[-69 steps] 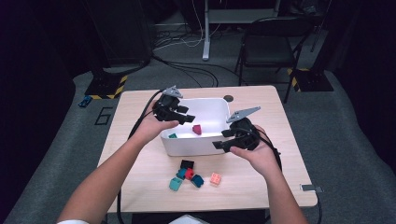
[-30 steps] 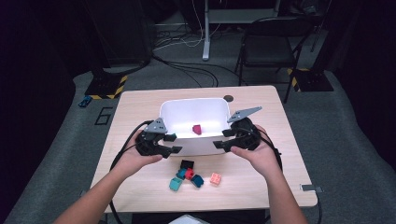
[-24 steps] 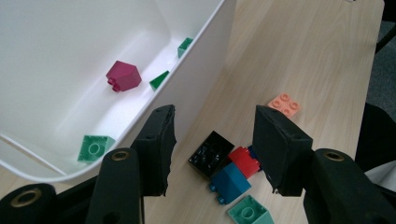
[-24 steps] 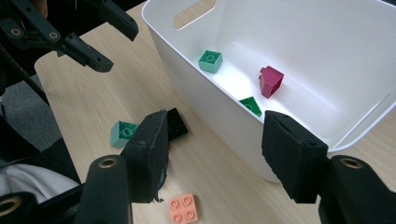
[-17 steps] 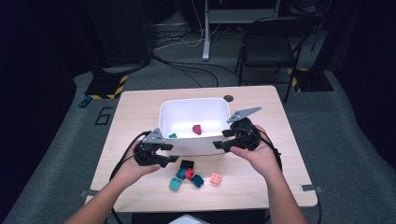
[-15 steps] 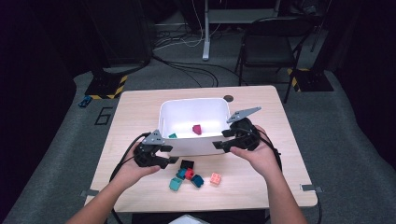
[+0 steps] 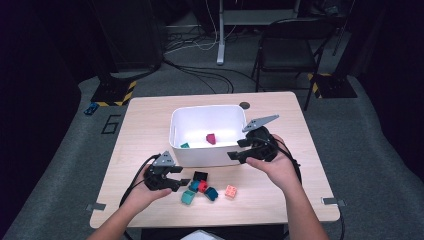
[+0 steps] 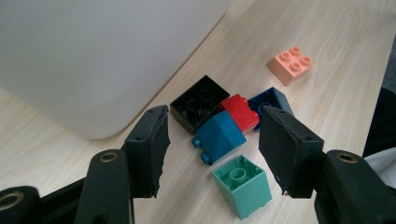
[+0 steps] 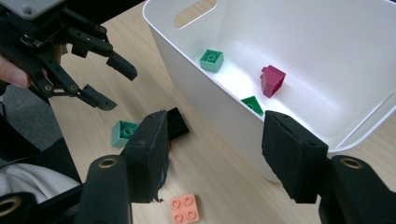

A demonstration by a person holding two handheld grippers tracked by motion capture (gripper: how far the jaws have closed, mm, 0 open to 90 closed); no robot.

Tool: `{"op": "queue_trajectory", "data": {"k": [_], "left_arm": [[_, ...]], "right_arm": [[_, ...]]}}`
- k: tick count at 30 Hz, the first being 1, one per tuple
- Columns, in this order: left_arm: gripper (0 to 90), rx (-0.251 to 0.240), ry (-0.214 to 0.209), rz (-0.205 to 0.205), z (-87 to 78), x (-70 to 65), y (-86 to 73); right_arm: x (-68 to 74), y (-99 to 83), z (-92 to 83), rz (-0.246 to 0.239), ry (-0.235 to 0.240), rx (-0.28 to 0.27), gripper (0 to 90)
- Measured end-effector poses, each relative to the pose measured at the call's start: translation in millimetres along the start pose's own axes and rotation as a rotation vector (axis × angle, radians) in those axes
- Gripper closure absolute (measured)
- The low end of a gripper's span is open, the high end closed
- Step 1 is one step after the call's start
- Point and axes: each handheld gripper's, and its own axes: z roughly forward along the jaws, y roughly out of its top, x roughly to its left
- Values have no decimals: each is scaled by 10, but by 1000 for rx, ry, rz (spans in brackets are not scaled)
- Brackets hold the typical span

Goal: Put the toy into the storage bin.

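Beside the white bin [image 7: 186, 148], holding three bricks: six loose bricks [image 7: 200, 187] remain; left gripper [image 7: 181, 180] opening wide, empty.

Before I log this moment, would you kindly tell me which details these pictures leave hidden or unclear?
- Red brick, left gripper view: partly covered by the blue sloped brick; its full shape is unclear.
- Dark blue brick, left gripper view: partly behind the left gripper's jaw.
- Dark green brick, right gripper view: its lower part is cut by the white bin's near wall.
- High view: brick studs in the pile are too small to count.
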Motion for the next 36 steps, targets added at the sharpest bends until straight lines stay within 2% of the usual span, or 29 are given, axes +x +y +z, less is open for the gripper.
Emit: {"op": "queue_trajectory", "data": {"k": [5,16,26,27,31,36], "left_arm": [[410,10,5,-7,69,-43,-81],[381,50,-20,-25,261,-128,-280],[382,65,0,-14,357,-165,-324],[382,61,1,-23,370,-174,-334],[436,74,3,-6,365,-169,-365],[477,101,6,-21,370,-149,-414]], "right_arm": [[-11,-2,-2,-3,-1,-7,403],[-12,-5,13,-3,-1,-5,403],[-19,-7,9,1,-1,-4,401],[-20,-8,9,3,-1,-4,402],[-31,-10,15,-1,-2,-8,401],[-29,-10,17,0,1,-7,401]]}}
